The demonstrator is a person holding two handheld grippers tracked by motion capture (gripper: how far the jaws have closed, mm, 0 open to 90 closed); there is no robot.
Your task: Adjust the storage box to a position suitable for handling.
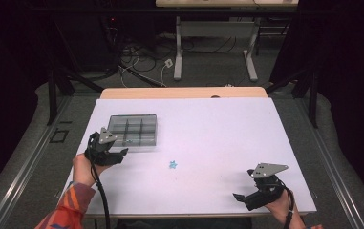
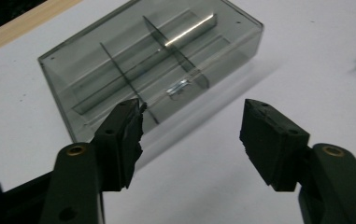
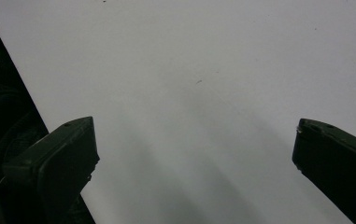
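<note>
Left gripper [image 2: 192, 126] just in front of compartment box [image 2: 152, 60], jaws apart, nothing between. Small blue piece [image 2: 178, 87] lies inside box, near-middle compartment. Second blue piece [image 1: 173, 164] on white table [image 1: 218, 129], mid-front. Right gripper [image 3: 194, 154] spread wide over bare table.

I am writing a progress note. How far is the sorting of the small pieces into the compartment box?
Done: one small shiny blue piece lies in a compartment of the grey box. In hand: nothing; the left gripper is beside the box with empty, parted jaws. Left: a blue star-shaped piece lies on the white table, outside the box. The right gripper waits open.
</note>
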